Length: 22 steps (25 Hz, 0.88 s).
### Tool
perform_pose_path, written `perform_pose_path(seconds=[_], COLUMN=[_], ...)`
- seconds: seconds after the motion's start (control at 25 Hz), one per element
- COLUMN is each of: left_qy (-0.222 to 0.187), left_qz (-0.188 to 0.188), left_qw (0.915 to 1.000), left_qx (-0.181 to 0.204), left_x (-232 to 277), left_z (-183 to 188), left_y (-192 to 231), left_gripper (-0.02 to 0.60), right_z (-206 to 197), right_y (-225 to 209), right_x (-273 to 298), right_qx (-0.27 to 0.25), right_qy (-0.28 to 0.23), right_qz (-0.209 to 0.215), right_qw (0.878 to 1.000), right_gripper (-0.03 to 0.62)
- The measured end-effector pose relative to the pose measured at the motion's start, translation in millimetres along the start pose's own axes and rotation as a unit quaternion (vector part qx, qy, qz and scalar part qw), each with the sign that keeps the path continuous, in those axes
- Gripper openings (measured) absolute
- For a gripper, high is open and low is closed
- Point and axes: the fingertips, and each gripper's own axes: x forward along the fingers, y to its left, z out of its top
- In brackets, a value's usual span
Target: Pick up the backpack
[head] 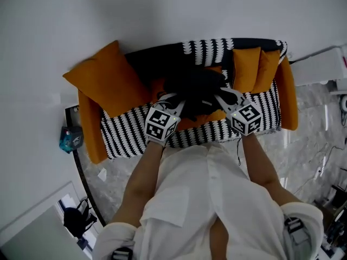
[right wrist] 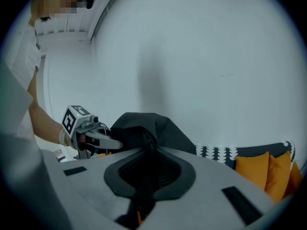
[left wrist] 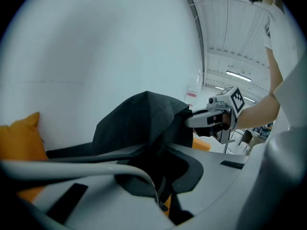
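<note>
In the head view a black backpack (head: 195, 86) hangs just above the striped sofa (head: 127, 137), held from both sides. My left gripper (head: 178, 103) is shut on its left side, my right gripper (head: 223, 97) on its right side. In the left gripper view the dark fabric of the backpack (left wrist: 139, 123) is pinched between my left gripper's jaws (left wrist: 162, 195), and the right gripper (left wrist: 193, 120) bites the far edge. In the right gripper view the backpack (right wrist: 160, 128) fills my right gripper's jaws (right wrist: 144, 198), with the left gripper (right wrist: 116, 143) gripping opposite.
A big orange cushion (head: 108, 80) lies at the sofa's left, two smaller orange cushions (head: 252, 69) at its right. A white wall stands behind the sofa. On the marble floor at the left sit a blue object (head: 71, 137) and a dark bag (head: 76, 221).
</note>
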Motion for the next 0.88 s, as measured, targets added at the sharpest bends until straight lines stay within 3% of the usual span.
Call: perform_pose_path(seconds=[0.24, 0.44, 0.88], left_qy=[-0.031, -0.067, -0.157], left_qz=[0.028, 0.044, 0.039], left_qw=[0.9982, 0.9952, 0.983], left_qx=[0.043, 0.057, 0.087], left_x=[-51, -87, -151], left_z=[38, 71, 138], left_y=[13, 15, -9], left_gripper=[0.031, 0.031, 0.031], right_z=[43, 86, 166], right_y=[38, 60, 101], right_x=[4, -1, -39], right_qx=[-0.012, -0.038, -0.109], right_qy=[-0.05, -0.087, -0.169], right_qz=[0.017, 0.026, 0.041], right_qw=[0.999, 0.995, 0.979], right_gripper=[0.037, 0.037, 0.037])
